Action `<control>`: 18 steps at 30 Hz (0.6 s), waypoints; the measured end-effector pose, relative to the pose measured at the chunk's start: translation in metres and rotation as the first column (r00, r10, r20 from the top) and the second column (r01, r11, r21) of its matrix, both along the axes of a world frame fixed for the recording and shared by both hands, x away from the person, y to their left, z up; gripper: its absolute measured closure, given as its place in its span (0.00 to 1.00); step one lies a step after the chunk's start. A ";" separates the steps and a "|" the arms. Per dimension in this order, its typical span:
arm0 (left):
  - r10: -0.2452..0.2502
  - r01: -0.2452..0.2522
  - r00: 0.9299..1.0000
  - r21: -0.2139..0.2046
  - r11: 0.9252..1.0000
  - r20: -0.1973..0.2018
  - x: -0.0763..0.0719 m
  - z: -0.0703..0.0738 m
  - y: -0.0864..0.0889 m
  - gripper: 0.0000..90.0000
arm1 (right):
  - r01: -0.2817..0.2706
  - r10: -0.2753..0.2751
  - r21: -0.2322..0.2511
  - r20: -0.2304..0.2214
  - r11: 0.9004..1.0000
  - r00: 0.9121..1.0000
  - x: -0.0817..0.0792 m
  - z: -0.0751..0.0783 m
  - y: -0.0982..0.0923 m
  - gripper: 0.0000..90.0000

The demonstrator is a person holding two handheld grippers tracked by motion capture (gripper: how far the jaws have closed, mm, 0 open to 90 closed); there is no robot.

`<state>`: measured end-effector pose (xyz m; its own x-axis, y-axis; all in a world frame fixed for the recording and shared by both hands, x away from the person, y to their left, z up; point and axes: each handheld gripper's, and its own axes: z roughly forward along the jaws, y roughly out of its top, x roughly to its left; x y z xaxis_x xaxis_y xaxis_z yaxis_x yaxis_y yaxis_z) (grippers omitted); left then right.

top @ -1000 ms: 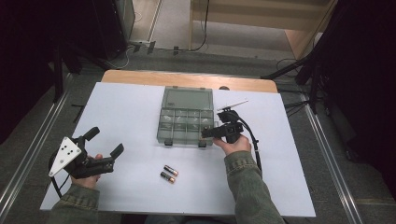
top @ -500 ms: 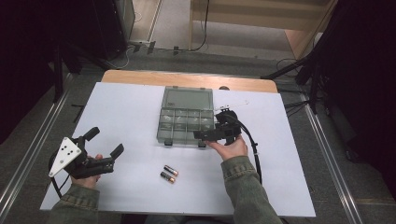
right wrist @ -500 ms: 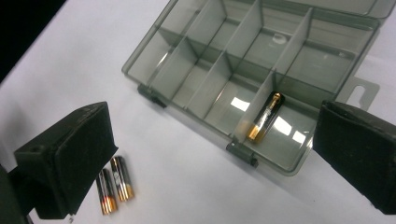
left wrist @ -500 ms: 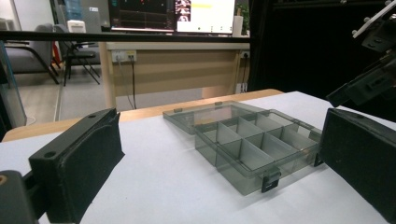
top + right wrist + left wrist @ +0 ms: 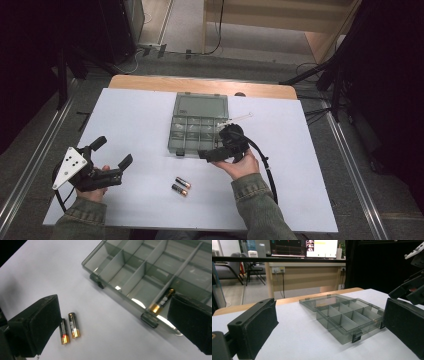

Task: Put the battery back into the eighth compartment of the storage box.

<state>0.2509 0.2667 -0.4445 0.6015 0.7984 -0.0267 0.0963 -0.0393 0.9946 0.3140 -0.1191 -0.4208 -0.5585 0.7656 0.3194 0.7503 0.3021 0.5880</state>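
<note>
A smoky clear compartment box point(image 5: 170, 136) lies open in the middle of the white table, its lid flat behind it. One AA battery point(image 5: 162, 301) rests in a front compartment of the box point(image 5: 86, 264). Two more batteries point(image 5: 181, 185) lie side by side on the table in front of it, also close below the right gripper's camera point(image 5: 69, 328). My right gripper point(image 5: 209, 154) hovers at the box's front right corner; its jaws have just been opening and stand wide with nothing held. My left gripper point(image 5: 113, 152) rests open at the table's left, facing the box point(image 5: 342, 333).
The white table top point(image 5: 300, 175) has free room right and left of the box. A wooden edge point(image 5: 150, 82) runs along its far side. A black cable point(image 5: 267, 172) trails from the right gripper. Dark stands and floor surround the table.
The right gripper has drawn back from over the box toward the person and a little left, and its jaws are wider apart. The left gripper has stayed put.
</note>
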 end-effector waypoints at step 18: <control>0.003 -0.003 1.000 -0.001 1.000 0.004 0.000 0.000 0.000 0.00 | -0.120 0.116 -0.092 -0.042 0.989 0.992 -0.009 -0.018 0.035 0.00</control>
